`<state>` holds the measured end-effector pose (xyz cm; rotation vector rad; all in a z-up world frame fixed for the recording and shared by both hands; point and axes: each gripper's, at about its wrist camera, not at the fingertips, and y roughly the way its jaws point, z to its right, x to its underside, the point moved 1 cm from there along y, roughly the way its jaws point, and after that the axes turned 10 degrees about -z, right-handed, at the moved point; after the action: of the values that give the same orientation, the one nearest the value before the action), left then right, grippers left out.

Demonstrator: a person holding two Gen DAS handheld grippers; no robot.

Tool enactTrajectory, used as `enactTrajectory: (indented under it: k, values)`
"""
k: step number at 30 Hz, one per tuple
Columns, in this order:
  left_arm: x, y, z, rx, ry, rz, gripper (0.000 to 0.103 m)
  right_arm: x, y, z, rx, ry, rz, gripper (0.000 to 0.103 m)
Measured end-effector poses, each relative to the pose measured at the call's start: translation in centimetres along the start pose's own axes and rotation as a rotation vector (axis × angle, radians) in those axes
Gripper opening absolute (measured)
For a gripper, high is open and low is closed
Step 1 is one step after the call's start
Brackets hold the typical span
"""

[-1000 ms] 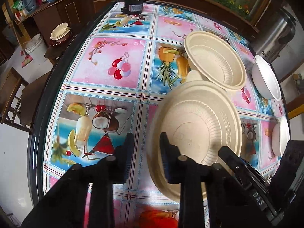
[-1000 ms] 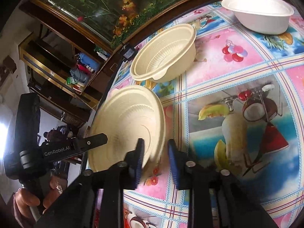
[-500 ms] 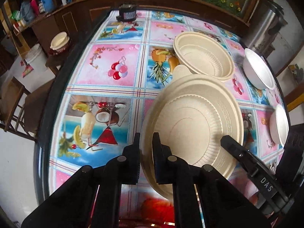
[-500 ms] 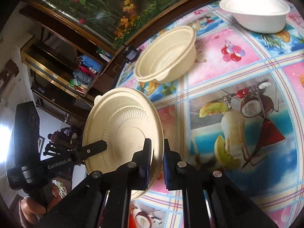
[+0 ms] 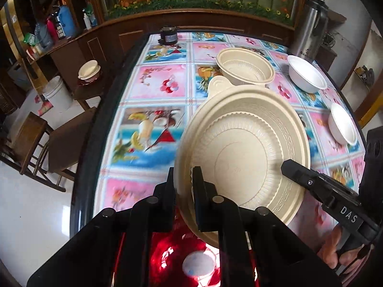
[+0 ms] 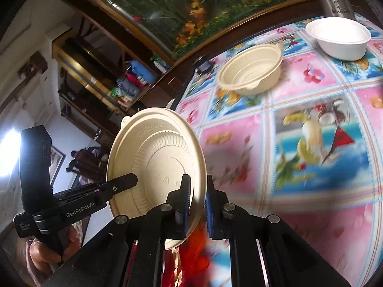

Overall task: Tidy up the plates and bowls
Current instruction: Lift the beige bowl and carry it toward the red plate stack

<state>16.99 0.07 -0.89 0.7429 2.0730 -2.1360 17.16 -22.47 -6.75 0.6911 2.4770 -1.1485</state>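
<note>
There was one beige plate, one beige bowl and two white bowls over the bench. Two claws were in view, plus one steel flask.

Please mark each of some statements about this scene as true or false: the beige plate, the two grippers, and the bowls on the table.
1. Both grippers grip the beige plate by its rim. True: the left gripper and the right gripper are each shut on it.
2. The plate lies flat on the table. False: it is held up off the table, tilted.
3. A beige bowl stands upright on the table beyond the plate. True.
4. The white bowl is stacked inside the beige bowl. False: it stands apart, by itself.
5. The beige bowl holds food. False: it looks empty.
</note>
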Motion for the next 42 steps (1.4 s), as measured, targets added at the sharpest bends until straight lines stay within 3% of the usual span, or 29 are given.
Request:
enactTrajectory:
  k: [17, 29, 42]
  values:
    - [8.2, -2.7, -1.8, -0.025, -0.072, 0.087, 0.011, 6.4, -1.3, -4.4, 0.02, -0.126, -0.069, 0.011]
    - [11.2, -3.2, -1.9, -0.093, -0.074, 0.151, 0.011, 8.9, -1.2, -5.7, 0.037, -0.166, -0.109, 0.011]
    - [12.4, -2.5, -2.0, -0.117, -0.084, 0.16, 0.013, 9.9, -0.7, -6.1, 0.066, -0.177, -0.139, 0.011]
